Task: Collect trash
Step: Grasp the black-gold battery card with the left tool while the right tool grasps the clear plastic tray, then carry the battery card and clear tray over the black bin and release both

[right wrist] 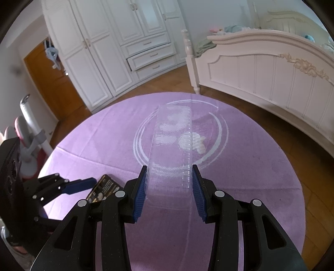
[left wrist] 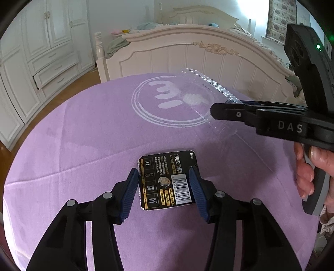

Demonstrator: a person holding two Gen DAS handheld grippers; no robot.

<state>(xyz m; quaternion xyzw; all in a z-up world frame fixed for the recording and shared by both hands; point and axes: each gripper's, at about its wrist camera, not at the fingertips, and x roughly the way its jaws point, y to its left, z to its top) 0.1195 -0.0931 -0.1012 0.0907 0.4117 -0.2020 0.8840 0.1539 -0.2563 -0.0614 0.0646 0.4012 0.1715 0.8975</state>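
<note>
While the black battery card (left wrist: 166, 180) lies flat on the purple round rug (left wrist: 87, 133), the left tool (left wrist: 163, 188) straddles it, blue pads just beside its edges. The right tool (right wrist: 169, 187) pinches a clear plastic tray (right wrist: 172, 141) above the rug. Behind stand a white bed (left wrist: 187, 56) and wardrobe (right wrist: 117, 41); only the right view shows the orange door (right wrist: 52, 79).

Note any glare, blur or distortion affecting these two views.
Left wrist view: window blown out white, strong fisheye curving of the bed footboard; card packet sharp. Right wrist view: evenly lit, same barrel distortion; clear plastic container hard to outline against the purple rug.
</note>
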